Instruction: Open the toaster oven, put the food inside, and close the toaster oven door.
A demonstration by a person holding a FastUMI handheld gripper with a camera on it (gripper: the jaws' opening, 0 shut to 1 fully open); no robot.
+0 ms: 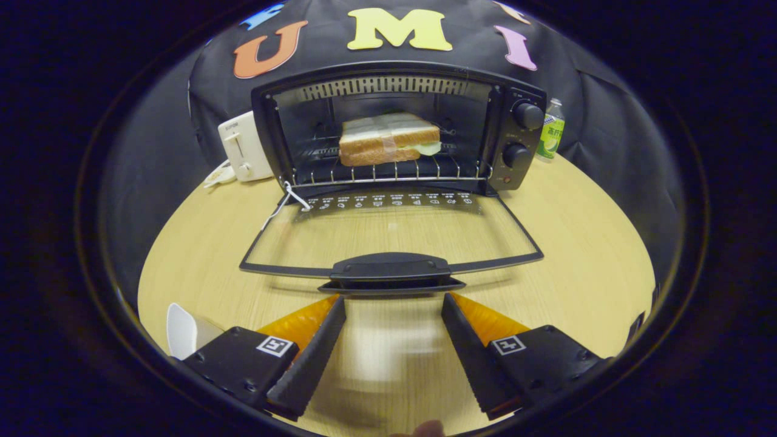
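matt wood table [576, 255], glass oven door [388, 233]

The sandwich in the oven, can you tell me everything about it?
The sandwich looks like two thick slices of white bread with tan crusts, and something pale green, maybe lettuce, peeks out at one side. It lies flat on the wire rack inside the black toaster oven, about in the middle. The oven's glass door hangs open, folded down over the wooden table. The open tool is just short of the door handle, not touching the sandwich.
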